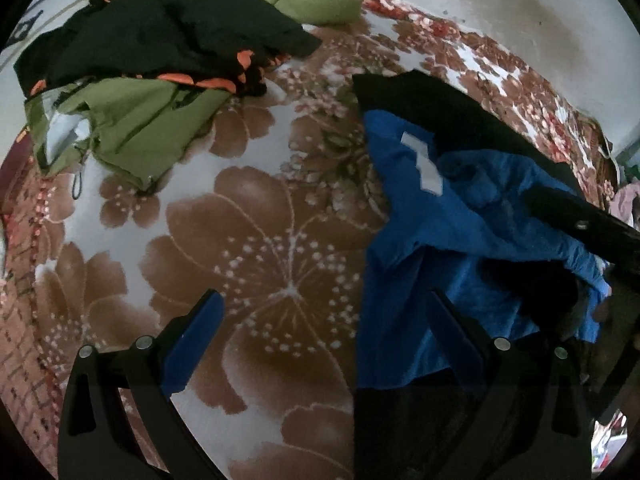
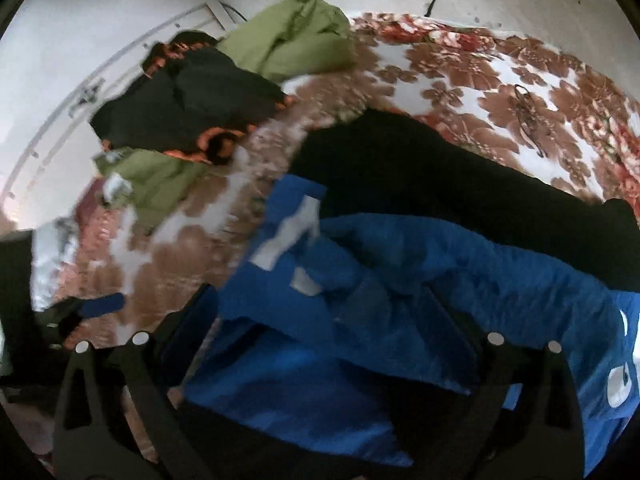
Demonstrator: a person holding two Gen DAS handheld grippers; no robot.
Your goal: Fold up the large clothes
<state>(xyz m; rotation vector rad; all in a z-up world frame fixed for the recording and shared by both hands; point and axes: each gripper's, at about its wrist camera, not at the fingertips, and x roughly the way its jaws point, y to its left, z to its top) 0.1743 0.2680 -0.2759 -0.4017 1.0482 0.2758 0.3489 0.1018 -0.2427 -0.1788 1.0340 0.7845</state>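
Observation:
A blue and black jacket [image 1: 440, 240] with grey reflective patches [image 1: 424, 160] lies crumpled on the flowered blanket [image 1: 260, 240]. My left gripper [image 1: 324, 320] is open above the blanket, and its right finger stands over the jacket's left edge. In the right wrist view, which is blurred, my right gripper [image 2: 322, 312] is open wide over the jacket [image 2: 360, 280]. Blue cloth lies loose between its fingers, and the pads are not pressing on it. The jacket's black part [image 2: 400, 168] stretches away behind.
A green garment [image 1: 132, 128] and a black one with orange trim [image 1: 168, 28] are piled at the far left of the bed. More green cloth [image 2: 296, 36] lies beyond them. A white wall rises behind. A black bar [image 1: 580, 224] crosses the left wrist view at right.

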